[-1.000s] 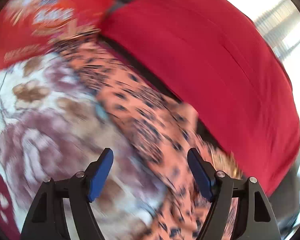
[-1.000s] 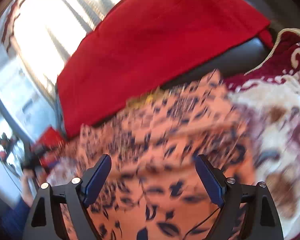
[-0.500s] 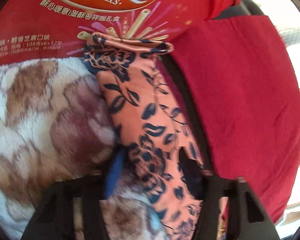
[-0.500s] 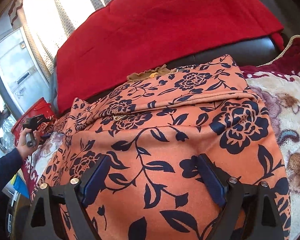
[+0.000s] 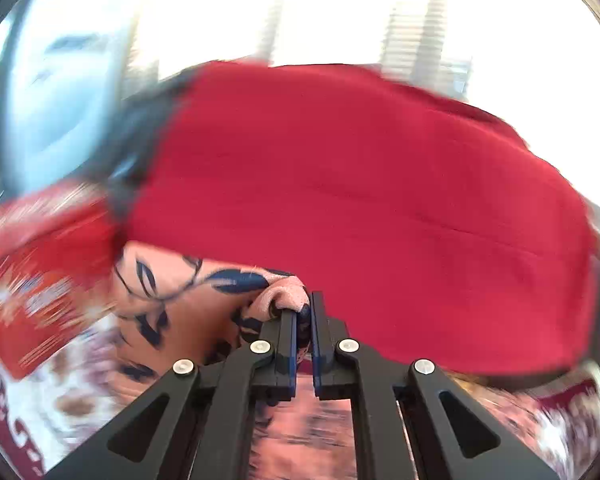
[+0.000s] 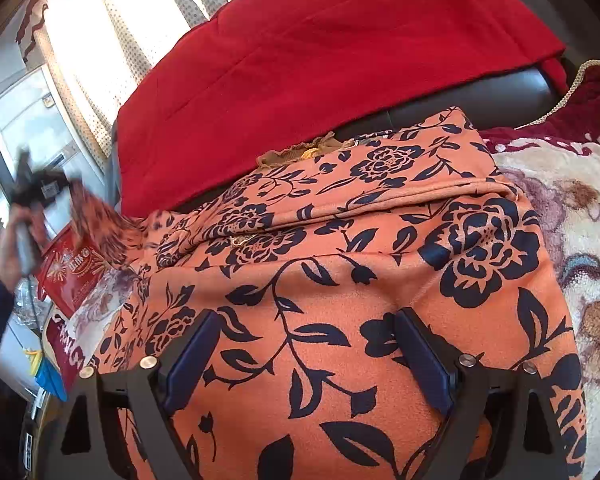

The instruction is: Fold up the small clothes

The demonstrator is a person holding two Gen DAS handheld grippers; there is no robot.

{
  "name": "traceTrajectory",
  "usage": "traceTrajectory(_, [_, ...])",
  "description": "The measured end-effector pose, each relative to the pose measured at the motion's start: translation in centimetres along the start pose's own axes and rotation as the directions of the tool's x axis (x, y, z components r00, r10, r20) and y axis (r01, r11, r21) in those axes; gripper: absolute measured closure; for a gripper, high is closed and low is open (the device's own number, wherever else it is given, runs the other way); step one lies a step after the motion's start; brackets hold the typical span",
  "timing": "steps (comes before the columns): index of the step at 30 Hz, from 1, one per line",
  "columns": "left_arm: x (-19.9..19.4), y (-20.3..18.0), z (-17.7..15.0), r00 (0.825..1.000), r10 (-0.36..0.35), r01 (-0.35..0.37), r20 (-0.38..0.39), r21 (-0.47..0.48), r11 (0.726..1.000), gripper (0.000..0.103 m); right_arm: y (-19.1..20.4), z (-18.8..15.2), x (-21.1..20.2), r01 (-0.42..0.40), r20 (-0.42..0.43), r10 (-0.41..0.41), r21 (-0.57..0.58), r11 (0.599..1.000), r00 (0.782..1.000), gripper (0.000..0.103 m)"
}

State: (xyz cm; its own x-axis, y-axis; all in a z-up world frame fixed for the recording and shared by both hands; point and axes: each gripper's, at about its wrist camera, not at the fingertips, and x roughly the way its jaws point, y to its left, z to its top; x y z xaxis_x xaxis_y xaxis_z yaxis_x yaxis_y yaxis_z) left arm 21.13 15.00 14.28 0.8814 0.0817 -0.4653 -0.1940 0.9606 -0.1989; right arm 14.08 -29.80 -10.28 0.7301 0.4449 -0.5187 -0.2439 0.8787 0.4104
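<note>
Garment (image 6: pixel 340 264) corner pinched in left tool (image 5: pixel 303 312), spread right tool (image 6: pixel 306 354) above it

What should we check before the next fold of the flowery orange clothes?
1. Left gripper pinching the orange garment: ok, jaws shut on a bunched edge.
2. Right gripper ready: ok, open over the cloth, holding nothing.
3. Pinched end lifted off the blanket: ok, seen raised in the right view.
4. Garment lying flat: not ok, creased across the middle.
5. Grip holds a single layer: cannot tell, left view blurred.
</note>
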Motion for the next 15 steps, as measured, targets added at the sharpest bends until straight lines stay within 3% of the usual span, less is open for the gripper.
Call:
traceTrajectory(3, [-1.4,-10.0,-2.3,0.989,-0.148,0.151,-0.031,0.150,0.977,0.097,-0.2,0.0,-0.2,-0.009,0.006,0.009,0.012,1.000,1.000,0.012])
traceTrajectory(4, [-0.8,-12.9,-3.8,0.976,-0.200,0.213,-0.084,0.198,0.957,0.088,-0.3,0.0,-0.3,-0.015,0.008,0.015,0.018,1.000,1.000,0.012])
traceTrajectory(5, [-0.1,-15.4,-5.4,0.959,-0.237,0.269,-0.152,0.242,0.932,0.068,-0.3,0.0,-0.4,-0.020,0.009,0.019,0.024,1.000,1.000,0.012])
traceTrajectory(7, [2.3,-19.0,-9.5,0.923,-0.229,0.322,-0.310,0.292,0.901,0.035,-0.5,0.1,-0.7,-0.031,0.016,0.030,0.043,0.999,0.999,0.013])
traceTrajectory(10, [4.1,-18.9,-13.6,0.901,-0.163,0.294,-0.402,0.289,0.911,0.035,-1.0,0.1,-1.3,-0.052,0.021,0.050,0.082,0.995,0.999,0.013])
traceTrajectory(13, [4.0,-14.1,-16.2,0.892,-0.124,0.240,-0.434,0.223,0.945,0.034,-1.4,0.4,-2.3,-0.062,0.022,0.060,0.115,0.991,0.998,0.012])
traceTrajectory(15, [3.2,-10.3,-16.8,0.903,-0.113,0.195,-0.415,0.162,0.967,0.034,-1.5,1.0,-3.5,-0.061,0.046,0.056,0.120,0.991,0.997,0.012])
